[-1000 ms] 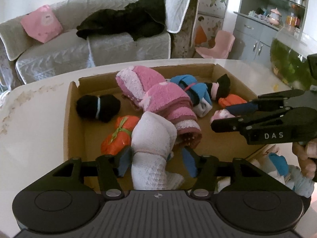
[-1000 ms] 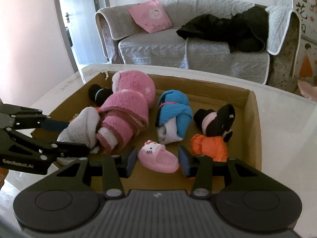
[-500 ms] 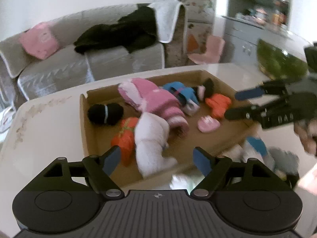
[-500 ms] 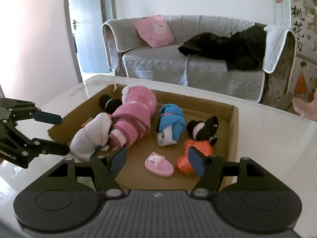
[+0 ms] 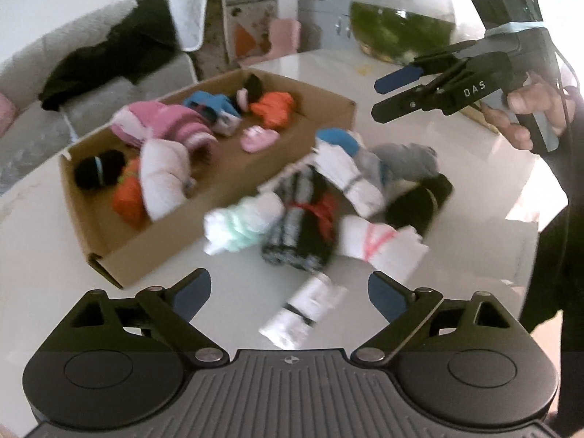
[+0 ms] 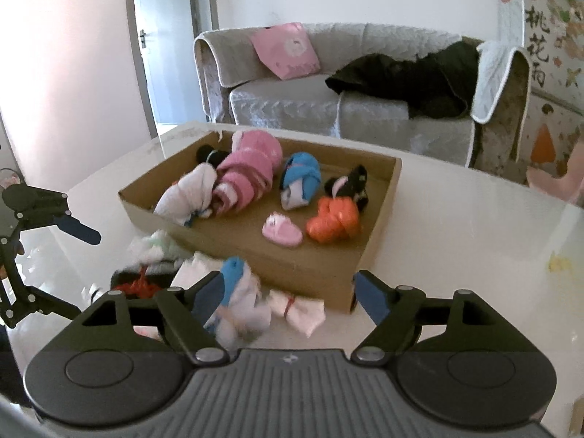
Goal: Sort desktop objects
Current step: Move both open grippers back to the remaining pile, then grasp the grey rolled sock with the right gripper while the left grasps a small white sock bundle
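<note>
A cardboard box (image 5: 219, 204) (image 6: 292, 266) on the white table holds rolled socks, among them a white bundle (image 5: 160, 179) (image 6: 186, 197), and a pink slipper (image 5: 259, 138) (image 6: 281, 230). Beside the box lies a pile of sock bundles (image 5: 328, 200). My left gripper (image 5: 288, 294) (image 6: 73, 273) hovers before the pile, its jaws opening wide; a white bundle with a black band (image 5: 303, 317) lies on the table below the gap, untouched. My right gripper (image 6: 288, 292) (image 5: 388, 95) is held above the pile's near side, jaws opening, gripping nothing; a blue-and-white bundle (image 6: 237, 292) lies under it.
A glass bowl of green plants (image 5: 401, 29) stands at the table's far right. A person's hand (image 5: 522, 109) holds the right gripper. A grey sofa (image 6: 328, 102) with a pink cushion and dark clothes sits behind the table.
Both grippers have opened and drawn back from the box. The left let go of the white bundle, the right of the pink slipper; both lie in the box. The left view swung toward the pile.
</note>
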Demonstrator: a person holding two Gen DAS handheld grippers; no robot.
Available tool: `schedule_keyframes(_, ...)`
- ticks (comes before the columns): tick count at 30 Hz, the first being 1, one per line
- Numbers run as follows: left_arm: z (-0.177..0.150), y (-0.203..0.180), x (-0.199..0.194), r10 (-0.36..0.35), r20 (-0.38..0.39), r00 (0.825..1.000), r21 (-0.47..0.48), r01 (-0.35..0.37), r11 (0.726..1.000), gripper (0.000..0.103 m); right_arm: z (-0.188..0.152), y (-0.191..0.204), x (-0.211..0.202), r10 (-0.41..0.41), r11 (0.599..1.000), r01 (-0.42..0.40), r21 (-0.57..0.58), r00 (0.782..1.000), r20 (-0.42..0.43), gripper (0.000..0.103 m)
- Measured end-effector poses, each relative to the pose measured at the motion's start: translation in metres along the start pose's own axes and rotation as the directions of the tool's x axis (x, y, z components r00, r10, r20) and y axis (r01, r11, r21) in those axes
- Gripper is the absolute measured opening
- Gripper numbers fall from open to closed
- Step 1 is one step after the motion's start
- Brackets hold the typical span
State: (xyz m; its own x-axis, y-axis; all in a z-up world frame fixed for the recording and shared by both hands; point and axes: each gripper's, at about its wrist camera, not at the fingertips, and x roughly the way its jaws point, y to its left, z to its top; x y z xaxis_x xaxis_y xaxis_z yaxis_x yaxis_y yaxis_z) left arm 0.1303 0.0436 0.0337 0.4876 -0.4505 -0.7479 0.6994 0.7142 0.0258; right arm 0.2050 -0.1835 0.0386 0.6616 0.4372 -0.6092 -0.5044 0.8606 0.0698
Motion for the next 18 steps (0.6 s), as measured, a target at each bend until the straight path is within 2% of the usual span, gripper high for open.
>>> schedule_keyframes(7,-0.01,-0.009,0.007,0.002,-0.01,1.0,-0.048,-0.003,0.999,0.099,-0.024,0.009,-0.001,-0.003,1.0,0.004,0.017,0.999,-0.047,0.077)
schedule_keyframes(12,-0.015,-0.011,0.024,0.023,-0.028,0.999,-0.104,-0.026,0.994,0.099,-0.036,0.01,0.004,-0.007,0.998,0.012,0.06,0.997,-0.078,0.066)
schedule_keyframes(14,-0.016,-0.013,0.031,0.035,-0.045,0.998,-0.1,-0.04,0.994,0.099,-0.04,0.008,0.007,-0.012,0.997,0.019,0.08,0.996,-0.092,0.066)
schedule_keyframes(18,-0.016,-0.011,0.035,0.049,-0.034,0.998,-0.108,-0.053,0.993,0.099,-0.045,0.008,0.012,-0.02,0.995,0.029,0.097,0.995,-0.098,0.062)
